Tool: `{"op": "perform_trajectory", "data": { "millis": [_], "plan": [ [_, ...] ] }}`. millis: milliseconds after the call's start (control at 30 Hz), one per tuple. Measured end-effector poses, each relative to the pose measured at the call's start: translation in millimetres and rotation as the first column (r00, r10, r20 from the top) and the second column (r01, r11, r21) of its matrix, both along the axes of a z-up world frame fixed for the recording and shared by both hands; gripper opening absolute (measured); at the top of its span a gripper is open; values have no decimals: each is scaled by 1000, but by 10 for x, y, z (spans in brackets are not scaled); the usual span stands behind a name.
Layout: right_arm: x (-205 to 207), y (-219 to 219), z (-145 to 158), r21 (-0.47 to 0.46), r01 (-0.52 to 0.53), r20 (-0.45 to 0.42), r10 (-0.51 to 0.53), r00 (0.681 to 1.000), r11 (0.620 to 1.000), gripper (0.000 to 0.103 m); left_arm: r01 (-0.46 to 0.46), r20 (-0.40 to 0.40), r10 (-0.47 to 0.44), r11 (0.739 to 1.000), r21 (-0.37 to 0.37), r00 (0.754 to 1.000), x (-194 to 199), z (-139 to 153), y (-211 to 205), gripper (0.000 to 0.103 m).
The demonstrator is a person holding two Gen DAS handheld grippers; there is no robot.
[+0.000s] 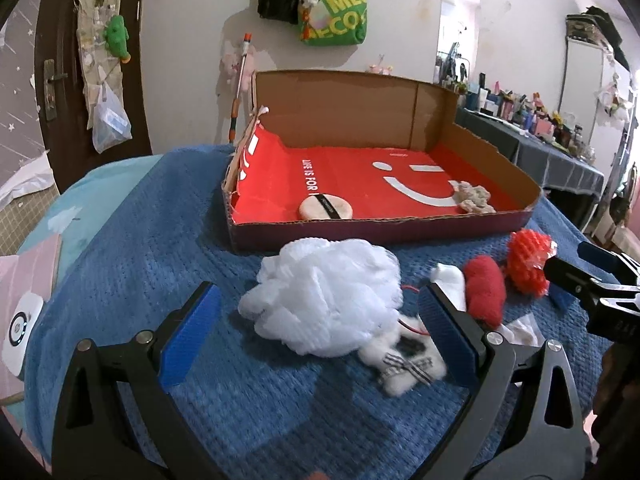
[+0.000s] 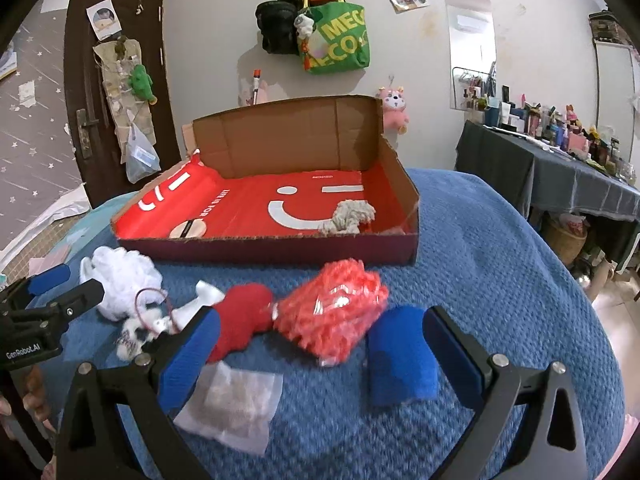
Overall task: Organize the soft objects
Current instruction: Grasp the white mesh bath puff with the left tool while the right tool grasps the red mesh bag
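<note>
A cardboard box [image 1: 400, 227] with a red liner stands on the blue blanket; it also shows in the right wrist view [image 2: 280, 250]. Inside lie a round powder puff [image 1: 325, 207] and a beige knitted piece [image 1: 475, 197]. My left gripper [image 1: 320, 334] is open around a white mesh bath puff [image 1: 326, 296], above a small white plush [image 1: 404, 362]. My right gripper [image 2: 320, 354] is open, low over a red-orange mesh puff [image 2: 334, 314], with a blue cloth [image 2: 400, 356] and a clear packet [image 2: 234, 402] between its fingers. A red plush [image 2: 240, 326] lies left of it.
The blue blanket [image 1: 140, 240] covers the whole bed surface. A dark table [image 2: 560, 176] crowded with bottles stands at the right. A brown door [image 2: 116, 92] and hanging bags [image 2: 336, 36] are on the far wall. A white device [image 1: 20, 326] lies at the left edge.
</note>
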State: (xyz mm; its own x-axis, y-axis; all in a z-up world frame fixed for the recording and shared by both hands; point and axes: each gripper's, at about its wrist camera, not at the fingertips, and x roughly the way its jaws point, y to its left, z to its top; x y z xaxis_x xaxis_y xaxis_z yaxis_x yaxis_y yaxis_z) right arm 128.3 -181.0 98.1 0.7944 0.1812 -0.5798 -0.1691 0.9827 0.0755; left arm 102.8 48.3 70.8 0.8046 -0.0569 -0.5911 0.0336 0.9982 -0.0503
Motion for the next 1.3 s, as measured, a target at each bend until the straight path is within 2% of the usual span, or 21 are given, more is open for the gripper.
{"op": "perform_trajectory", "data": {
  "millis": [233, 267, 367, 433, 500, 700, 1000, 1300],
  "plan": [
    [281, 47, -63, -10, 5, -56, -6, 998, 1000, 103, 40, -34, -41, 999, -37, 999, 202, -27, 51, 98],
    [320, 43, -79, -4, 7, -68, -7, 998, 1000, 102, 46, -37, -47, 998, -36, 998, 225, -32, 44, 95],
    [425, 25, -136, 7, 7, -106, -6, 994, 1000, 92, 62, -59, -64, 997, -36, 996, 311, -69, 21, 83],
    [494, 14, -187, 24, -6, -139, 9, 990, 1000, 78, 87, -74, -91, 994, -66, 993, 357, -104, 17, 73],
    [538, 1, -234, 36, -13, -163, 19, 986, 999, 73, 93, -78, -98, 993, -72, 992, 387, -123, 19, 63],
    [504, -33, -194, 62, -44, -143, 52, 988, 997, 64, 99, -53, -103, 993, -72, 993, 376, -35, 4, 48],
    [379, -28, 61, 55, -62, -65, 65, 996, 997, 64, 120, -16, -122, 989, -86, 992, 271, 104, -22, 41],
    [322, -39, 128, 68, -55, -45, 59, 997, 996, 64, 135, 18, -134, 988, -74, 991, 163, 208, -28, 40]
  ]
}}
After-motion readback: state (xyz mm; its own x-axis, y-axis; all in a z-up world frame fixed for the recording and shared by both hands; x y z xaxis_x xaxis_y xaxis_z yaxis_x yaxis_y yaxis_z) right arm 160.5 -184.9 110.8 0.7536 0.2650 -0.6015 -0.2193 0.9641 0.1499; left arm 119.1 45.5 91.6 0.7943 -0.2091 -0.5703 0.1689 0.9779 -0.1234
